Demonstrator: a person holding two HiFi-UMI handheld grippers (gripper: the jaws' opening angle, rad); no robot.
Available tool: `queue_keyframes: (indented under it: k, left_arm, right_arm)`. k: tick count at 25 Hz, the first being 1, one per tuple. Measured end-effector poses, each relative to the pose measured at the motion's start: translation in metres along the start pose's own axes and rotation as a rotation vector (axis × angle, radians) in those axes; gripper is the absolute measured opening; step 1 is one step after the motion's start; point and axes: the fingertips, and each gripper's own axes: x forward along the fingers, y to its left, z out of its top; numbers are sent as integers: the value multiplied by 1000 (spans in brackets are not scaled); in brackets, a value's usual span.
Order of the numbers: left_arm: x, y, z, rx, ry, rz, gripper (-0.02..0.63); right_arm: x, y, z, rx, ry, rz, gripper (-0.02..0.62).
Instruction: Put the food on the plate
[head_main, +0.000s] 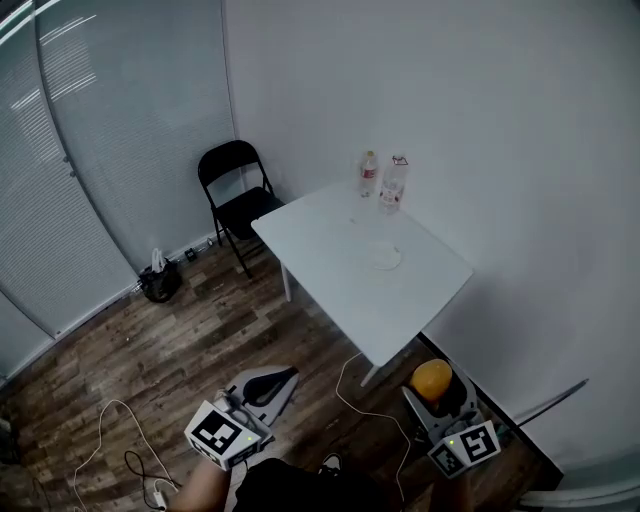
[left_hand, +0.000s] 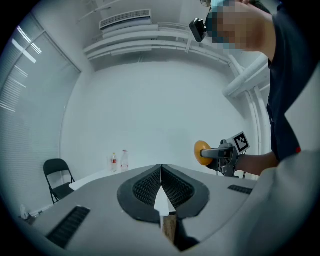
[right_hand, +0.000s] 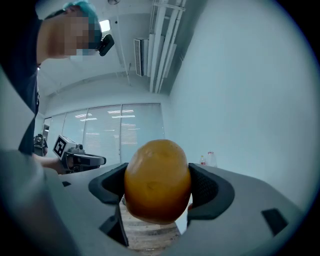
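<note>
My right gripper (head_main: 433, 385) is shut on an orange-yellow, egg-shaped piece of food (right_hand: 157, 179), also seen as a round orange lump (head_main: 431, 378) near the white table's (head_main: 340, 270) near corner. It is held low, off the table. A small white plate (head_main: 385, 258) lies on the table's far half. My left gripper (head_main: 268, 384) hangs over the wooden floor, left of the table, its jaws pressed together with nothing between them (left_hand: 161, 187). The left gripper view also catches the right gripper with the food (left_hand: 202, 152).
Two plastic bottles (head_main: 383, 180) stand at the table's far end by the wall. A black folding chair (head_main: 236, 195) sits left of the table. A dark bag (head_main: 160, 282) and white cables (head_main: 110, 440) lie on the wooden floor. White walls bound the right side.
</note>
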Motion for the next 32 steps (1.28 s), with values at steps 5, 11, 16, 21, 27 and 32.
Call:
queue_keyframes:
  k: [5, 11, 16, 21, 27, 32]
  left_arm:
    - [29, 17, -9, -9, 23, 8, 23]
    - [54, 55, -16, -37, 22, -9, 23]
    - [88, 97, -21, -67, 5, -91, 23]
    - [123, 169, -20, -54, 21, -143, 23]
    - [151, 246, -3, -47, 29, -227, 23]
    - [167, 290, -5, -28, 33, -294, 23]
  right_arm:
    - [22, -33, -3, 46, 4, 0, 374]
    - [52, -42, -12, 14, 38, -22, 374]
    - [90, -61, -14, 24, 46, -80, 374]
    - [162, -73, -10, -20, 60, -144, 374]
    - [233, -76, -3, -49, 61, -227, 374]
    - [268, -80, -11, -39, 80, -285, 374]
